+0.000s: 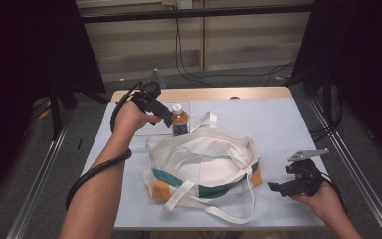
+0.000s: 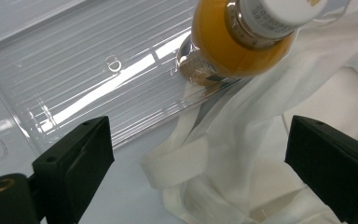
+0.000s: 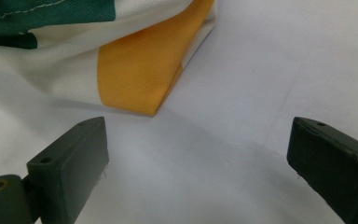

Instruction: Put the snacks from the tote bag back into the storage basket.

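Both jaws gape, holding nothing. The left gripper [image 2: 196, 163] faces a round amber bottle [image 2: 242, 42] on a ribbed clear tray [image 2: 88, 70]; the right gripper [image 3: 198, 168] faces the soft canvas bag [image 3: 135, 74] with its orange corner.

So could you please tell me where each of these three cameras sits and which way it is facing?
High view: above the person's side, looking forward and down on the table; both forearms, left gripper by the bottle, right gripper beside the bag.
Left gripper view: on the left gripper, looking down at the bottle, clear tray and bag strap; open fingers.
Right gripper view: on the right gripper, facing the bag's orange corner; open fingers.
Shared: all three show the bag.
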Demonstrator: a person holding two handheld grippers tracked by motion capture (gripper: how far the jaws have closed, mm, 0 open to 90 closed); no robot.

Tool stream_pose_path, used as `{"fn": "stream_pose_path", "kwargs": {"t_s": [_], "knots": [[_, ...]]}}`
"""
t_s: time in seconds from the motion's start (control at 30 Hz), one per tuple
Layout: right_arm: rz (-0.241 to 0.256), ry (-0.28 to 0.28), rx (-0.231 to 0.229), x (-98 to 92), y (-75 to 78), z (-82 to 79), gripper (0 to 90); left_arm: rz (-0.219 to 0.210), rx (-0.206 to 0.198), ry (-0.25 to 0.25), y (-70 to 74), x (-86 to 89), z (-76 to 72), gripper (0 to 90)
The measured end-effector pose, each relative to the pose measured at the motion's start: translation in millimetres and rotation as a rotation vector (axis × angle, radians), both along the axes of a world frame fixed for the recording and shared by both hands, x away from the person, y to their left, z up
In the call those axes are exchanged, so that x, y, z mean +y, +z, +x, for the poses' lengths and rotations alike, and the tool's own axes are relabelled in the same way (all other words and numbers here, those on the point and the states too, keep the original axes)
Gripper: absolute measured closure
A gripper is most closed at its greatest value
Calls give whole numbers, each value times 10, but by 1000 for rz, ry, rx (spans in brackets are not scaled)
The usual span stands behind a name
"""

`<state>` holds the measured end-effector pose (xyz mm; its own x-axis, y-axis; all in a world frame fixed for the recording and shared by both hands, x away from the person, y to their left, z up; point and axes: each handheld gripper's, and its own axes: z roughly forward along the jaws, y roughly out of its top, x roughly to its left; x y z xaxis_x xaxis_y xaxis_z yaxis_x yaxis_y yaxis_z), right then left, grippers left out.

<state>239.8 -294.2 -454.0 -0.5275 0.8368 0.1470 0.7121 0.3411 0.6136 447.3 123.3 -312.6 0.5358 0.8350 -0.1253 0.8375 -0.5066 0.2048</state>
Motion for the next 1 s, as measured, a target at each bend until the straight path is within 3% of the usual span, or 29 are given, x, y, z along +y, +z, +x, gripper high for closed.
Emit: {"fn": "stream_pose_path", "kwargs": {"t_s": [1.0], "knots": [[1,1,7,42,-11,1,51,-5,-22,2,16,334,-261,73]]}}
